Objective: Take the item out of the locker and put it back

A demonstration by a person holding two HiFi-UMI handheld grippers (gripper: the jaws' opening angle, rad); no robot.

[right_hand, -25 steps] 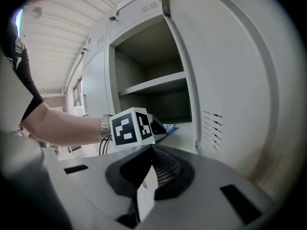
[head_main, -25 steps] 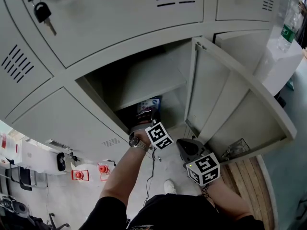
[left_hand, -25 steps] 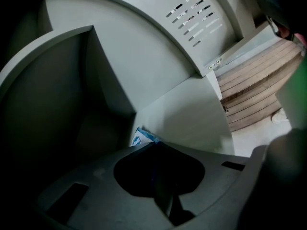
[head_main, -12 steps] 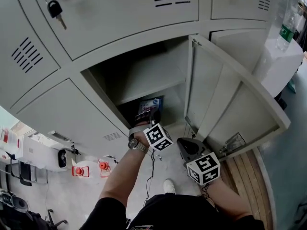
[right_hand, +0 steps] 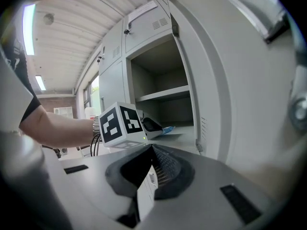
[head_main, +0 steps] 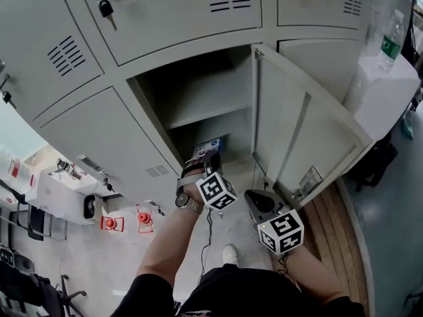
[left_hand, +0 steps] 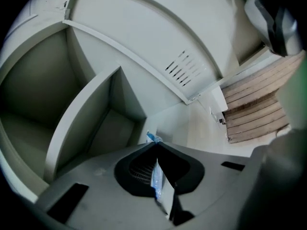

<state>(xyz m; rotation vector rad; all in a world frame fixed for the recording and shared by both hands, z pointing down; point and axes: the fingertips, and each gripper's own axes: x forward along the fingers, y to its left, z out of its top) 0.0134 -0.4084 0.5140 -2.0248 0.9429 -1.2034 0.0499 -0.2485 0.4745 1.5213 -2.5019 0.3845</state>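
Note:
The item is a thin blue and white packet [head_main: 207,145]. My left gripper [head_main: 209,158] is shut on it at the mouth of the open locker's lower compartment [head_main: 228,134]. In the left gripper view the packet [left_hand: 157,176] stands edge-on between the closed jaws of the left gripper [left_hand: 156,146], its blue tip poking past them. My right gripper [head_main: 259,202] hangs lower and to the right, in front of the open door [head_main: 297,131]. In the right gripper view the right gripper [right_hand: 151,150] has its jaws together with nothing in them, and the left gripper's marker cube [right_hand: 120,123] and the packet [right_hand: 168,128] show ahead.
A shelf [head_main: 208,111] splits the open locker. The door swings out to the right. Closed locker doors surround it, one with a key [head_main: 106,8] hanging. A water bottle [head_main: 390,41] stands on a white unit at the right. Wooden slats [head_main: 334,220] lie below the door.
The head view has swung, so the locker sits lower and more leftward in frame. My left gripper stays shut on the packet at the compartment mouth. The right gripper has barely moved.

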